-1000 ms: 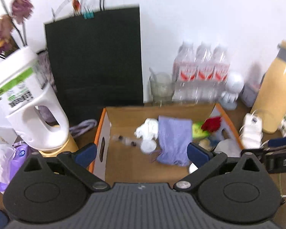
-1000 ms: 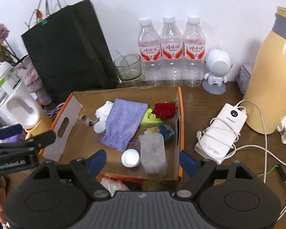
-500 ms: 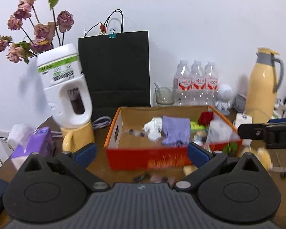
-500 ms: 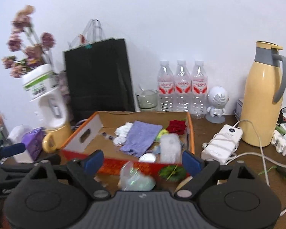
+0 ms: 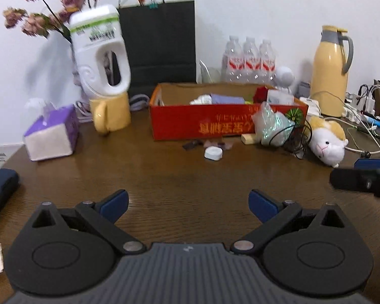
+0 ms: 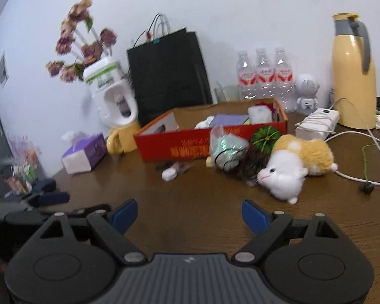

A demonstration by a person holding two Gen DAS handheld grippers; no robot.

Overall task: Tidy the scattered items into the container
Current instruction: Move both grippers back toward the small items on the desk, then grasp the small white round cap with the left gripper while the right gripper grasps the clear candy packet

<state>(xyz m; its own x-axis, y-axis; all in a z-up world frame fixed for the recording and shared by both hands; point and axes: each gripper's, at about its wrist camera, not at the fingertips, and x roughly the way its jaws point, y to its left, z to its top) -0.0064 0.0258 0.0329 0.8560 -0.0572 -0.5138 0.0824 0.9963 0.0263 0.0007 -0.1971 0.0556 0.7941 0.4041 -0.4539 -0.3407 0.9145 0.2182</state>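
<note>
Grippers both hang over bare tabletop (image 5: pixel 179 177), near side, with nothing picked yet. Left gripper (image 5: pixel 187 204) has its fingers spread wide and empty; right gripper (image 6: pixel 188 214) likewise wide, nothing between them. Cardboard box (image 6: pixel 190 144) sits at the far middle, already part-filled. Scattered along its near wall: a white cap (image 6: pixel 169 174), a crinkly plastic bag (image 6: pixel 228 149), a plush hamster (image 6: pixel 291 167). Next call, I'd say: reach forward, straddle one item, close.
</note>
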